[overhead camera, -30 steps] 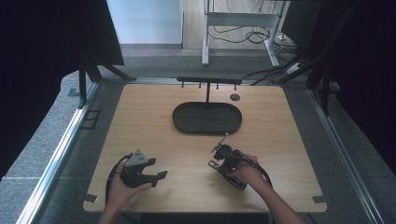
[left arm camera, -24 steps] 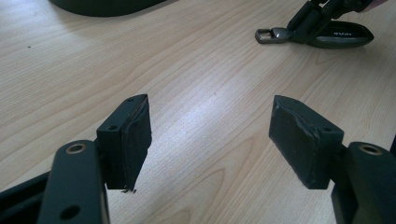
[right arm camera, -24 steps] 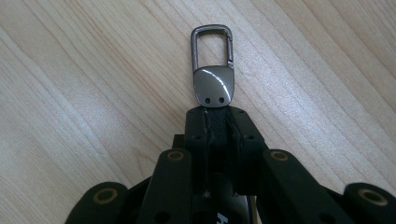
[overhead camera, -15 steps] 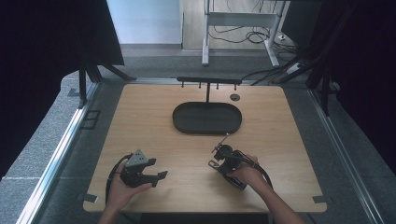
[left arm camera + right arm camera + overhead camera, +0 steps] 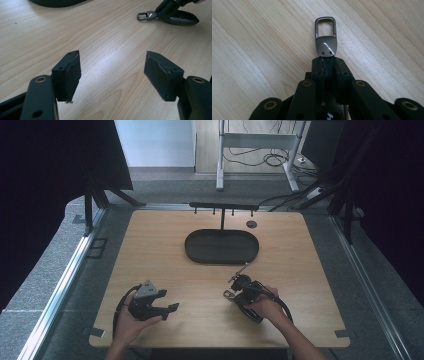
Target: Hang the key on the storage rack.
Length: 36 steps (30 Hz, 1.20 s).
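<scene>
Two claws rest low over the wooden bench [image 5: 165, 245], one in each hand of the person. The left claw [image 5: 172, 307] sits at about 7 o'clock on the bench, its jaws set wide apart with nothing between them; in the left gripper view [image 5: 112, 75] bare wood shows between the two pads. The right claw [image 5: 231, 294] sits at about 5 o'clock, its jaws pressed together on a dark strap that ends in a metal snap hook [image 5: 325, 37]. In the right gripper view the hook projects just past the jaw tips, its clasp loop lying close over the wood. The left gripper view shows the same hook [image 5: 146, 16] at 1 o'clock. A black oval tray [image 5: 221, 246] lies at the bench centre toward 12 o'clock, with a hook rack [image 5: 223, 206] standing directly behind it.
</scene>
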Tool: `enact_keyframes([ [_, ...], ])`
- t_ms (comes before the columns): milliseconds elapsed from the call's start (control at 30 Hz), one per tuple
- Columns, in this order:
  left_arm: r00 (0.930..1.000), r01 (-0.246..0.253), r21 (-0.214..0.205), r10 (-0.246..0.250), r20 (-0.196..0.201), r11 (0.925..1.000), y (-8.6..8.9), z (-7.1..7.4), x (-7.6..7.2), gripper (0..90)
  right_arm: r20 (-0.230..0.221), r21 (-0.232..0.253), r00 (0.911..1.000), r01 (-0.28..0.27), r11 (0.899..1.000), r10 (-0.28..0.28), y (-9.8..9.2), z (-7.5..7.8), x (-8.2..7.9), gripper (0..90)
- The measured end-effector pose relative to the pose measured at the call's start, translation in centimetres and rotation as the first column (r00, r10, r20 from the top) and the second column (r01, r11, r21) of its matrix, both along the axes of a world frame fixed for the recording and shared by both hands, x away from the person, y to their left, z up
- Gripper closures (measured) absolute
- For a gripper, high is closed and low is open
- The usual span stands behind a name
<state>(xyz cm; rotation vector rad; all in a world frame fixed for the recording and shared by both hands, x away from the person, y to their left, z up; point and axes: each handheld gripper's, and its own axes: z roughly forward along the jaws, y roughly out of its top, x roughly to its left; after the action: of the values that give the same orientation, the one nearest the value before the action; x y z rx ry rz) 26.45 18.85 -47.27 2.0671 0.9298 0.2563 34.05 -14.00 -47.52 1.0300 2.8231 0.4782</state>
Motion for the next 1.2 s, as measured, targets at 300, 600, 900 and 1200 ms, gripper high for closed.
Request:
enact_keyframes([
  [300,1.0000,-0.001,0.002,0.001,-0.002,1.0000,0.0,-0.1,0.0,30.5,0.048,0.036,0.9988,0.000,0.999,-0.002,-0.4,0.9,-0.4,80.5],
  [600,1.0000,0.001,0.002,-0.001,-0.006,1.0000,0.0,-0.2,0.1,30.5,0.058,0.069,0.9983,0.003,0.998,-0.007,-1.2,1.7,-0.5,80.5],
  [900,1.0000,0.001,0.002,-0.001,-0.004,1.0000,0.0,-0.2,0.1,30.5,0.085,0.117,0.9960,0.019,0.993,-0.029,-2.3,2.9,-0.6,80.5],
  [1200,0.9999,0.001,0.003,-0.001,-0.010,1.0000,0.0,-0.3,0.1,30.5,0.137,0.167,0.9891,0.031,0.986,-0.054,-3.1,4.5,-1.2,80.5],
])
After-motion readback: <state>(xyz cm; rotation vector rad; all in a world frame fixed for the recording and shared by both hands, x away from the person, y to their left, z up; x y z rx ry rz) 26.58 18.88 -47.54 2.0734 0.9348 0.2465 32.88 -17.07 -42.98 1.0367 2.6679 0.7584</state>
